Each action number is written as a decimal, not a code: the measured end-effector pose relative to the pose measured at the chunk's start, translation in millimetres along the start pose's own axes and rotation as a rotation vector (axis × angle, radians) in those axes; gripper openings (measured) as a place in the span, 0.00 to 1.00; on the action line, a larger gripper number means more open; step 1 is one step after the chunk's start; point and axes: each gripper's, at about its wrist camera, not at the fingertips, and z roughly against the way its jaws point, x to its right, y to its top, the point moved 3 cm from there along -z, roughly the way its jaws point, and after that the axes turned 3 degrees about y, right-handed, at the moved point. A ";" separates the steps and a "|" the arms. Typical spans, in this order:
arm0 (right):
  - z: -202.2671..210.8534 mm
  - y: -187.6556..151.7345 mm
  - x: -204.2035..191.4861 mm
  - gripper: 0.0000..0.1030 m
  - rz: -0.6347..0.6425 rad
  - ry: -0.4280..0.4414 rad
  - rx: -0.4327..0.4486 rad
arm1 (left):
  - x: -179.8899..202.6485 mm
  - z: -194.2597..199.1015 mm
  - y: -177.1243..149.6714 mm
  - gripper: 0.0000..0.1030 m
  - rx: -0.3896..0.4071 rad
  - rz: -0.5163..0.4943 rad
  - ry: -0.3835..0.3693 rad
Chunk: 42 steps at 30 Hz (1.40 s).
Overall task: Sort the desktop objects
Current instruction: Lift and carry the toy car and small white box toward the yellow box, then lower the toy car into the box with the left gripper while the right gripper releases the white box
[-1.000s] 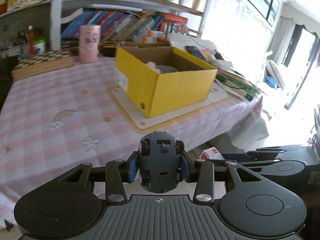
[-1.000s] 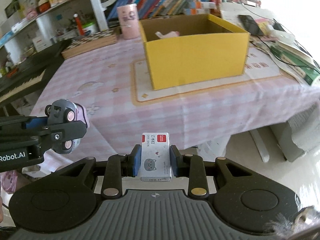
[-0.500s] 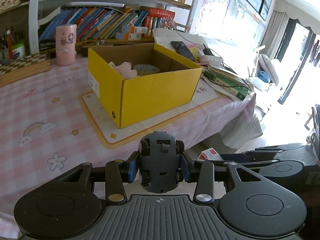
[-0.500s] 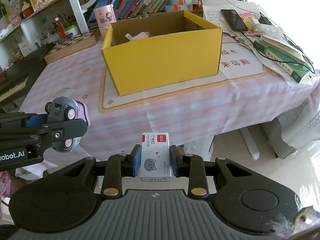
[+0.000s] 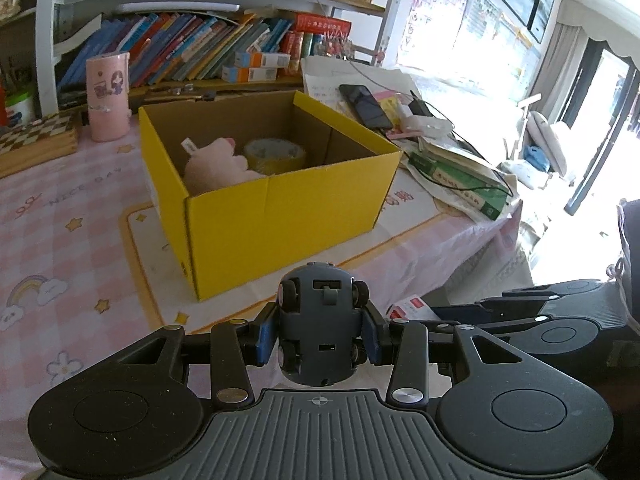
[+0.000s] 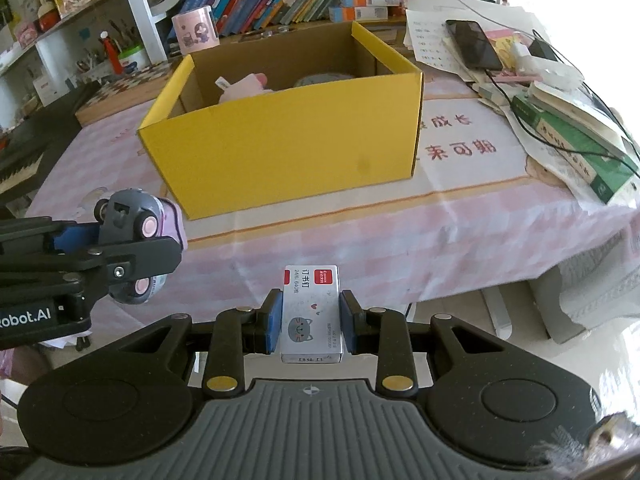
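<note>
My left gripper (image 5: 319,330) is shut on a grey toy car (image 5: 320,320) held underside up, small wheels showing. In the right wrist view the same car (image 6: 132,216) shows at the left, pink wheels and lilac body, clamped in the left gripper's fingers. My right gripper (image 6: 311,322) is shut on a small white staple box (image 6: 312,312) with a red label and a cat drawing. Both are held in front of the table edge, short of an open yellow cardboard box (image 5: 276,200) (image 6: 288,148). Inside it lie a pink plush toy (image 5: 216,164) and a yellow tape roll (image 5: 276,154).
The box stands on a printed mat over a pink checked tablecloth (image 5: 60,240). A pink cup (image 5: 109,96) and a chessboard box (image 5: 32,140) sit at the back left. Papers, a phone (image 6: 474,44), cables and green books (image 6: 576,152) crowd the right side. Bookshelves stand behind.
Both grippers, each still gripping its object, have moved closer to the yellow box and rightward along the table; the box now looks larger and its contents show.
</note>
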 end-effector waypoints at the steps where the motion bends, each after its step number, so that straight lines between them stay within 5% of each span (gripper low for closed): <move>1: -1.7 3.5 3.2 0.27 0.006 0.004 0.000 | 1.5 -2.5 2.6 0.40 0.003 0.001 0.004; 17: 16.9 105.2 39.9 0.27 0.086 0.095 0.248 | 16.2 -10.6 85.6 0.40 0.204 0.015 0.091; 24: 1.4 157.4 44.0 0.27 0.164 0.132 0.306 | 3.9 -37.2 116.9 0.40 0.222 0.011 0.174; 28: -26.3 179.5 40.4 0.27 0.247 0.148 0.268 | -2.0 -64.8 124.3 0.40 0.177 0.002 0.218; 35: -88.1 185.6 26.4 0.27 0.596 0.126 0.090 | -7.7 -107.5 115.9 0.40 0.047 -0.022 0.255; 42: -126.4 185.2 23.9 0.27 0.714 0.150 -0.047 | -19.9 -126.0 113.7 0.40 -0.026 0.035 0.289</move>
